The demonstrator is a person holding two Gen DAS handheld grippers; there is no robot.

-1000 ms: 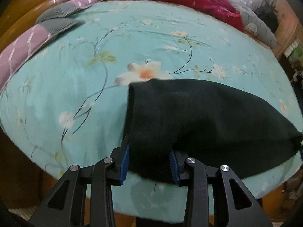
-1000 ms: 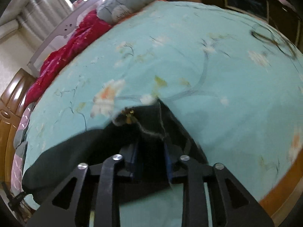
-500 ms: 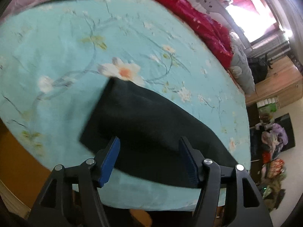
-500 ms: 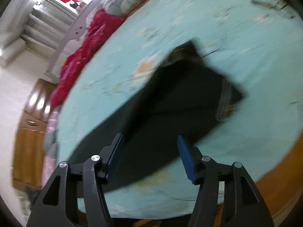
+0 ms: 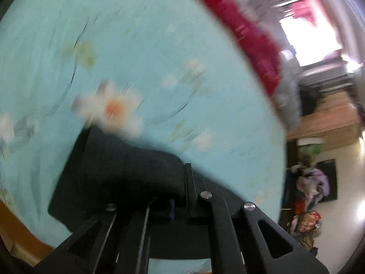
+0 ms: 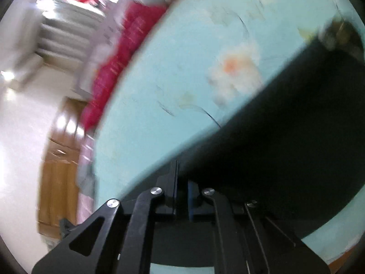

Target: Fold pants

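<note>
both tongs have swung since a second ago, when each pinched an edge of the pants; they let go, spread wide, and now the views are tilted and smeared with motion. my left tongs (image 5: 180, 202) are pressed together, and i see no cloth between the tips. my right tongs (image 6: 182, 202) are pressed together too, a thin gap left, nothing in it that i can make out.

the pants (image 5: 118, 171) lie flat on the bed (image 5: 159, 45), a dark folded slab near its front edge. in the left view they sit just beyond and left of my tips; in the right view they spread beyond and to the right, waistband far up right.

to do this step well, i judge i should steady both hands, spread the tongs, and take matching corners so the next fold lands square.
</note>
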